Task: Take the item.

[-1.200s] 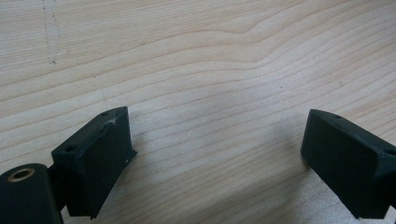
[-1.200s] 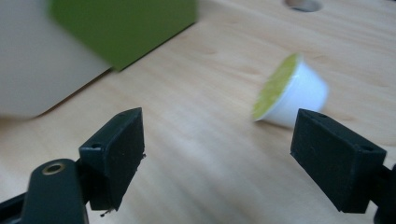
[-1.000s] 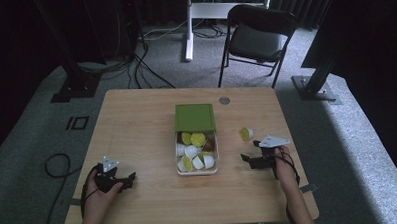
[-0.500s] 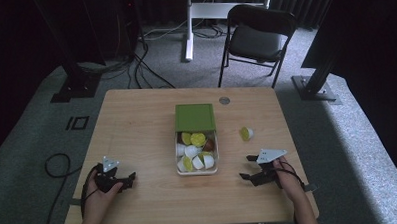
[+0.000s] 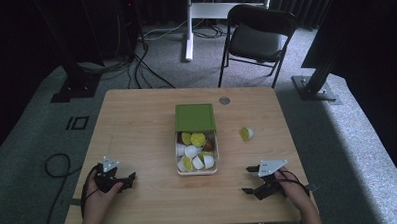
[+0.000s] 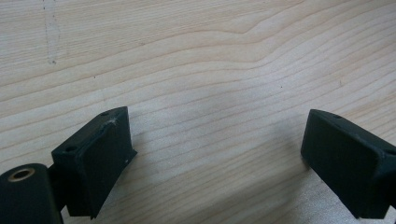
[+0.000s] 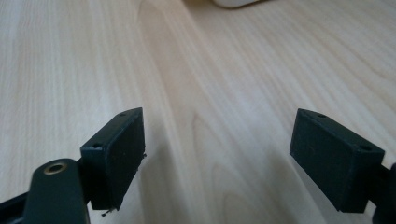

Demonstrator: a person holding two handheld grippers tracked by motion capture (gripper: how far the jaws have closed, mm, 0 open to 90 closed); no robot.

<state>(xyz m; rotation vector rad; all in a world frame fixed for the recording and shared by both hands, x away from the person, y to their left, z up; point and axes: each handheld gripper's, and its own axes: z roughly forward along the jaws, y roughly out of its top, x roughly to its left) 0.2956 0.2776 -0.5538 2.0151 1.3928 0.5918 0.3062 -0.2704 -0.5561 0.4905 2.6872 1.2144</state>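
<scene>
**Both grippers parked open; loose capsule sits right of the box**

Left gripper (image 5: 120, 180) rests low on the table (image 5: 137, 124) near the front-left corner, jaws spread wide with bare wood between them in the left gripper view, holding nothing. Well apart from everything else.

Centre: the box (image 5: 197, 168), a pale tray with its green lid (image 5: 195, 116) lying against the far end, holds a pile of small capsules (image 5: 193, 151), white and yellow-green, plus one dark one. Packed loosely, touching each other.

Right of the box, apart from it: a single capsule (image 5: 245, 134) lies alone on the wood, yellow-green face showing, white body. Looks tipped on its side; can't tell exactly.

Right gripper (image 5: 251, 179) sits near the front-right edge, jaws also wide apart and empty, nearer the viewer than the lone capsule.

Handling judgement: the capsule is probably very light, thin-walled plastic, smooth and likely to roll or squirt out if pinched off-centre. Best hold is across the body's side walls, gentle squeeze, not on the foil face. Hard pressure could dent it.
</scene>
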